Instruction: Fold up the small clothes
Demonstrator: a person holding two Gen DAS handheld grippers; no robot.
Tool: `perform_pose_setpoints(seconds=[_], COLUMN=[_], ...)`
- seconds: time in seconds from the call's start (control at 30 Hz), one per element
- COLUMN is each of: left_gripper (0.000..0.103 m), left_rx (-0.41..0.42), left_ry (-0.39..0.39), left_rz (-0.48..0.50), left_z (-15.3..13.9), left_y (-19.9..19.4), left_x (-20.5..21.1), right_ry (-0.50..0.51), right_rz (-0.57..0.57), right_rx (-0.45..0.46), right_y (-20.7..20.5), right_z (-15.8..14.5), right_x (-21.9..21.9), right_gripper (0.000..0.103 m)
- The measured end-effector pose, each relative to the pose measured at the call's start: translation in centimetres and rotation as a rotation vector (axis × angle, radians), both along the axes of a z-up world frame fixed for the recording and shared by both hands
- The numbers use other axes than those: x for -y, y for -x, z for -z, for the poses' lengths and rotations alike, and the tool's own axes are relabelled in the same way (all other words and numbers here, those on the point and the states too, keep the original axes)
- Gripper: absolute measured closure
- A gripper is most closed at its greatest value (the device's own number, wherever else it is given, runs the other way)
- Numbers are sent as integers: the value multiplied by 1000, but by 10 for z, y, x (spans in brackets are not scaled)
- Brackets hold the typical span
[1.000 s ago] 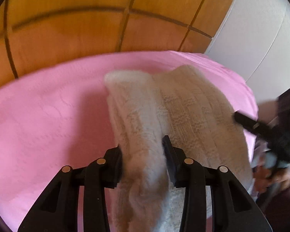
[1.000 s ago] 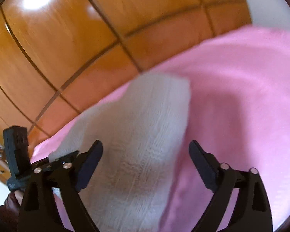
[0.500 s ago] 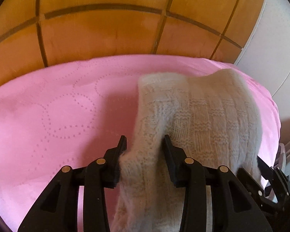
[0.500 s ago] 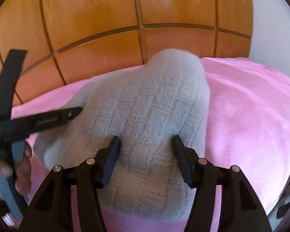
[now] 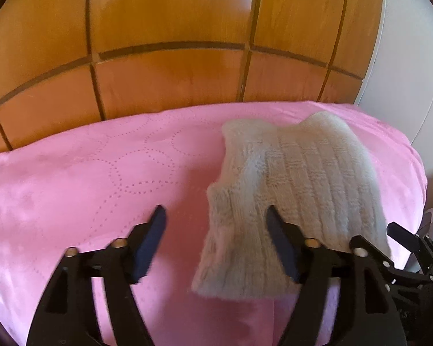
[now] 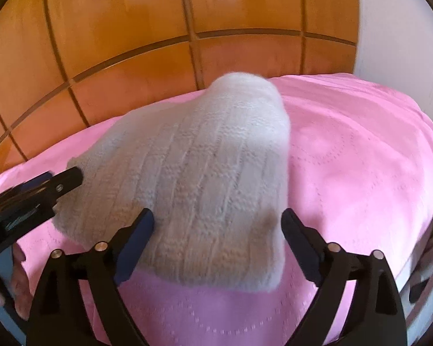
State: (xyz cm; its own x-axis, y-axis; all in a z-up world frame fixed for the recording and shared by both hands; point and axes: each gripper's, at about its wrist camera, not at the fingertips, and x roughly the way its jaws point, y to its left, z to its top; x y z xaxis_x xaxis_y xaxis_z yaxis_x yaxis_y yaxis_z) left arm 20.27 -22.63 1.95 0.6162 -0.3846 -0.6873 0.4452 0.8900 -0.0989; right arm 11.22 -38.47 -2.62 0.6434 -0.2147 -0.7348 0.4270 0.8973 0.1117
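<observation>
A folded white knitted garment (image 5: 291, 190) lies on the pink quilted cover (image 5: 101, 178). In the left wrist view my left gripper (image 5: 216, 225) is open, its jaws wide apart, with the garment's near left edge lying between them and against the right finger (image 5: 280, 239). In the right wrist view the garment (image 6: 199, 178) lies flat ahead and my right gripper (image 6: 216, 227) is open, its jaws on either side of the garment's near edge. The left gripper's finger (image 6: 60, 184) shows at the garment's left edge there.
A wooden panelled wall (image 5: 173, 43) rises behind the pink surface. A white wall (image 5: 412, 57) stands to the right. The right gripper's body (image 5: 412, 262) shows at the right edge of the left wrist view. The pink cover drops off at its right edge (image 6: 430, 173).
Both grippers were shut on the garment half a second ago; both have now opened and let it go. The garment has settled flat on the pink cover.
</observation>
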Motion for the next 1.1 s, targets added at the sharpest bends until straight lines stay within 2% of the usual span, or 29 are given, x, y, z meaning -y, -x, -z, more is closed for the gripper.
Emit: perform_pose_setpoints(seconds=[0.13,0.2,0.27,0.53,0.6,0.67,0.83,1.1], left_gripper=[27,26,19,19,14,14,12,10], left_rx=[-8,0,12,35,35,43,51,61], left_ry=[25,28,19,-2,-1,5,7,18], left_rz=[-6,-22,-36,-92,-95,-99,-107,-126], left_z=[-5,-7,-9,-9,-9,-8,-4,-5], left_y=[13,21,27,49,54,60,71,77], left_x=[-10,-16,-20,-39,-42,-46,-51,-58], right_ry=[17,29,39,136,145,151,171,197], right_rz=[41,64,81,138,149,159,169,125], right_rx=[15,24,32,61,65,69,63,58], right_y=[11,18,24,48,51,54,57,53], right_z=[-8,-13,-16,-25,-26,-27,-29,-30], right_x=[-5,-10,-14,-38,-42,-44,-52,-64], right_gripper=[2,2,2,2,2,2,2,2])
